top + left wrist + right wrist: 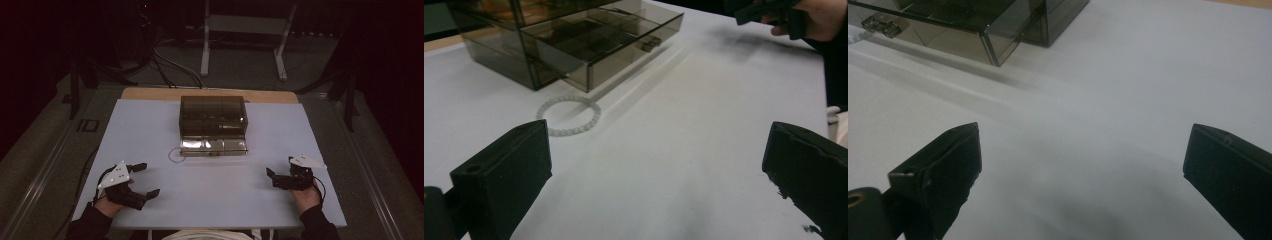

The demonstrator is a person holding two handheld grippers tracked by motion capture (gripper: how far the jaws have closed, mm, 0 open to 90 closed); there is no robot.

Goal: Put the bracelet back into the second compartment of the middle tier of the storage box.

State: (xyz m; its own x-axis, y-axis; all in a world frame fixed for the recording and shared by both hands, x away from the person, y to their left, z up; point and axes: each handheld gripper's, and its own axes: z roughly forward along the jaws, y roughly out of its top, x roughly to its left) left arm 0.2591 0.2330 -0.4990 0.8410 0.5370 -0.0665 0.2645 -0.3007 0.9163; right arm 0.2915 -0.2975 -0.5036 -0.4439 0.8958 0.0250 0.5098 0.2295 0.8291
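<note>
While both grippers rest low near the front edge of the pale blue-grey tabletop point(150, 130), nothing is held: the left gripper point(142, 180) has its black jaws spread wide, and the right gripper point(278, 172) likewise stands wide apart with bare surface between the jaws. A small ring-shaped bracelet of pale translucent beads point(569, 115) lies flat on the tabletop just beside the front left corner of the smoky transparent plastic drawer box point(213, 116), whose lowest drawer point(214, 145) is pulled out toward the person. The box sits toward the back edge, at the middle.

Judging by this layout, the work looks to be at its start: the bracelet seems meant for the open drawer, and no reach has begun. The next move would call for the left gripper, the closer one, to travel forward, come down over the thin beads and close on one side of the loop without pushing it under the drawer.

A wooden strip point(150, 93) shows along the back edge. Beyond, the room is dark, with grey flooring, loose cables point(170, 67) and a white metal frame point(245, 30).
</note>
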